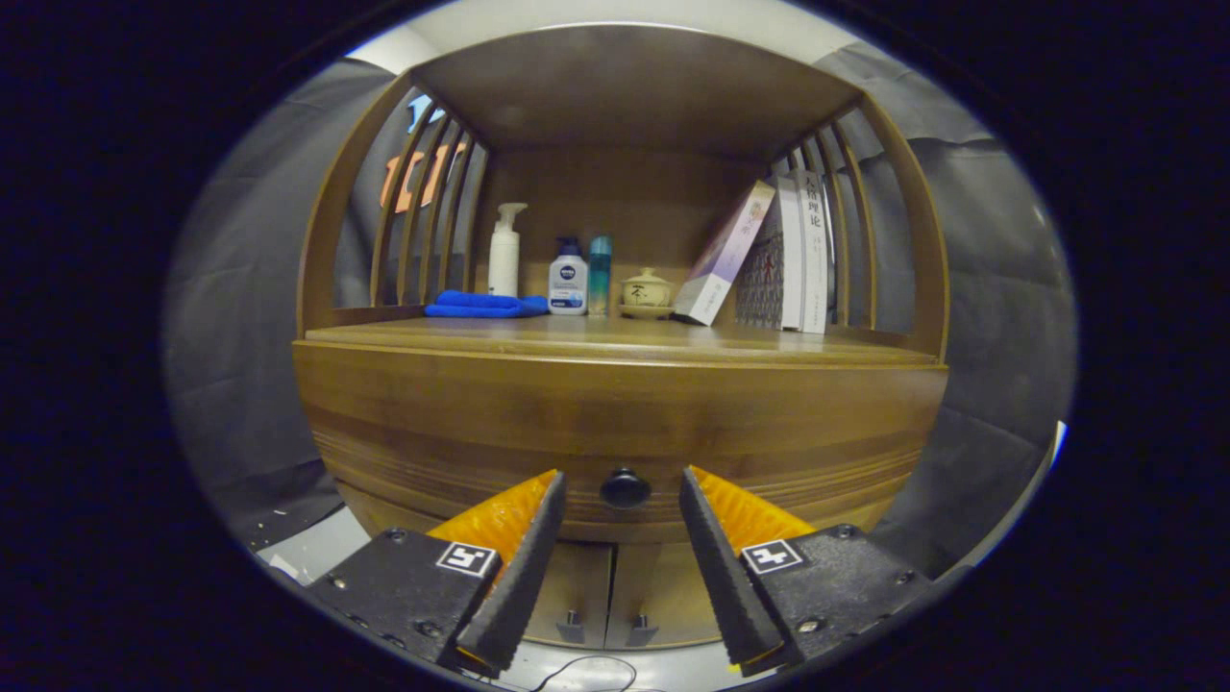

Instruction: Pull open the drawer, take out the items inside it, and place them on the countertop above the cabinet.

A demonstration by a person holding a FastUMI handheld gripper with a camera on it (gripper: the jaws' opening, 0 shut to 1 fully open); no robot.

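Closed drawer (620, 423) across the wooden cabinet (903, 288) front, just under the countertop (615, 336). Round dark knob (626, 488) centred low on it, in the gap between the spread fingers of the gripper (623, 479), untouched. On the countertop: folded blue cloth (485, 305), pump bottle (504, 252), two smaller bottles (568, 279), lidded ceramic cup (646, 288), leaning books (769, 255).

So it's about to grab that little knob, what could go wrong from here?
1. The drawer knob is small and round, so the open hand-held gripper might slip off it when pulling.
2. The drawer front is closed, so its contents are hidden; items may be awkward to grasp.
3. The countertop already holds bottles, a blue cloth, a lidded cup and books, so placing could knock one over.
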